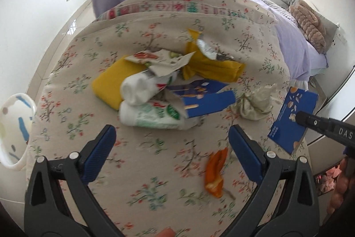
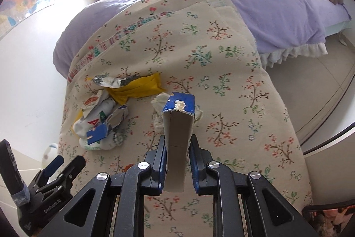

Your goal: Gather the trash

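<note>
Pinching a blue carton (image 2: pixel 177 123) in our right tongs (image 2: pixel 177 167), left tongs (image 1: pixel 172 139) wide over the floral cloth (image 1: pixel 77 81).

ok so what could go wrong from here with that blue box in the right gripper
1. The right gripper pinches the flattened blue box only at its lower end; the long thin card could bend or slip out while carried.
2. The orange peel lies apart from the trash pile, so it is easily missed.
3. The open left gripper could snag the floral cloth.
</note>
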Tool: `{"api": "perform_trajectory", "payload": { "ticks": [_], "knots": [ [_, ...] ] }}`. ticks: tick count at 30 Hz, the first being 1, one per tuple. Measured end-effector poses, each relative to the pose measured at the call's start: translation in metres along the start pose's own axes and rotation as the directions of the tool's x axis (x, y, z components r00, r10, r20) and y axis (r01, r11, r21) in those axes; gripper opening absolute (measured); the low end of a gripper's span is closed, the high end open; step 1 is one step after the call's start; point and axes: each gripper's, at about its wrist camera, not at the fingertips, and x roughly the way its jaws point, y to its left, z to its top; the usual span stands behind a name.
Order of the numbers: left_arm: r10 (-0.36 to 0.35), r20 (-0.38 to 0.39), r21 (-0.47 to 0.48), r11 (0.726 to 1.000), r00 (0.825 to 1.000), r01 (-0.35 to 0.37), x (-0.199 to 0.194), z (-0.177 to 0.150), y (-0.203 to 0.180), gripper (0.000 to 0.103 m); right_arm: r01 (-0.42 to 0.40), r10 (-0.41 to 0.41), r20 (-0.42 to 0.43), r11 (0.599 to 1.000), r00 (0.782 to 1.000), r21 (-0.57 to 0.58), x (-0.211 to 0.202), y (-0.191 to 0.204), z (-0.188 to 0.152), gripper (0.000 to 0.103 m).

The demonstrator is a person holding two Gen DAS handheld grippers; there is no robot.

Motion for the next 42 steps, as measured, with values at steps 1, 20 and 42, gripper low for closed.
{"api": "perform_trajectory", "payload": {
  "ticks": [1, 20, 42],
  "knots": [
    [-0.001, 0.009, -0.002, 1.000, 1.000, 0.001, 0.003, 0.000, -0.005, 0.100, 0.004, -0.004, -0.001, 1.000, 1.000, -0.001, 0.001, -0.001, 0.000, 0.019],
    [0.010, 0.032, -0.030, 0.999, 0.999, -0.009, 0.035, 0.003, -0.031, 0.044, 0.013, -0.013, -0.023, 1.000, 1.000, -0.015, 0.007, -0.016, 0.004, 0.019],
    [-0.097, -0.052, -0.086, 0.992, 0.994, 0.093, 0.030, 0.006, -0.018, 0.078, -0.006, 0.005, 0.034, 1.000, 0.999, 0.020, -0.008, -0.021, 0.010, 0.019]
  ]
}}
